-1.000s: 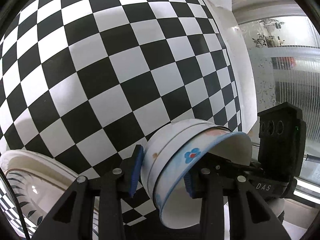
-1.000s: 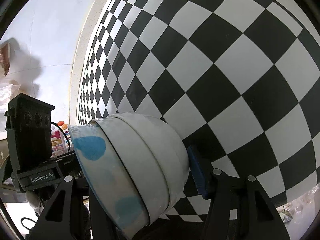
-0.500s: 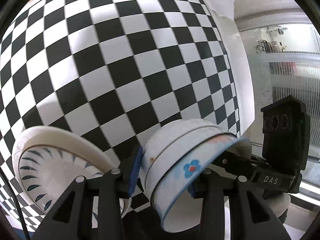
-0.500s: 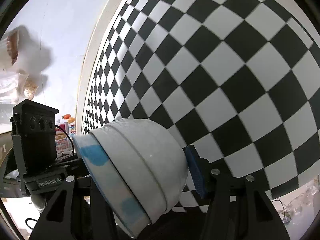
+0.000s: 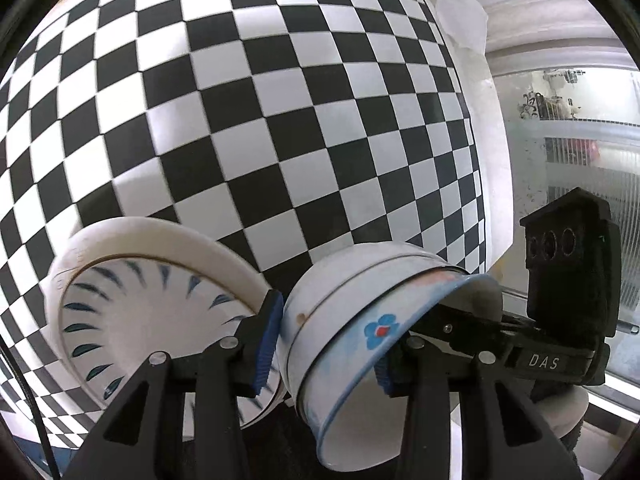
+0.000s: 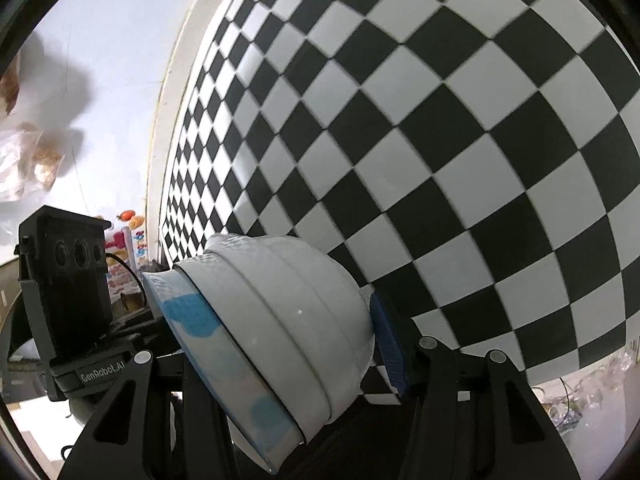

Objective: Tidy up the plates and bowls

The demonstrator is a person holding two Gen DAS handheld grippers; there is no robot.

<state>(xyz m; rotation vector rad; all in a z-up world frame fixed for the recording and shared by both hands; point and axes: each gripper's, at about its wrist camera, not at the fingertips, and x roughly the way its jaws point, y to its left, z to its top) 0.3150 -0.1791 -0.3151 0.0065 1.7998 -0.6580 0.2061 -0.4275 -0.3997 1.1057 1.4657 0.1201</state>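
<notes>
A nested stack of bowls, white with a blue-flowered one on the inside, is held between both grippers above the checkered tablecloth. My left gripper is shut on the stack's rim, one finger outside and one inside. My right gripper grips the same stack from the other side. A white plate with blue dashes around its rim lies on the cloth just left of the left gripper, partly behind its left finger.
The checkered table fills most of both views. A white wall edge and frosted glass stand to the right in the left wrist view. Bagged goods hang at the far left in the right wrist view.
Both grippers have carried the bowl stack back from the table. The blue-dashed plate has come much further into the left wrist view.
</notes>
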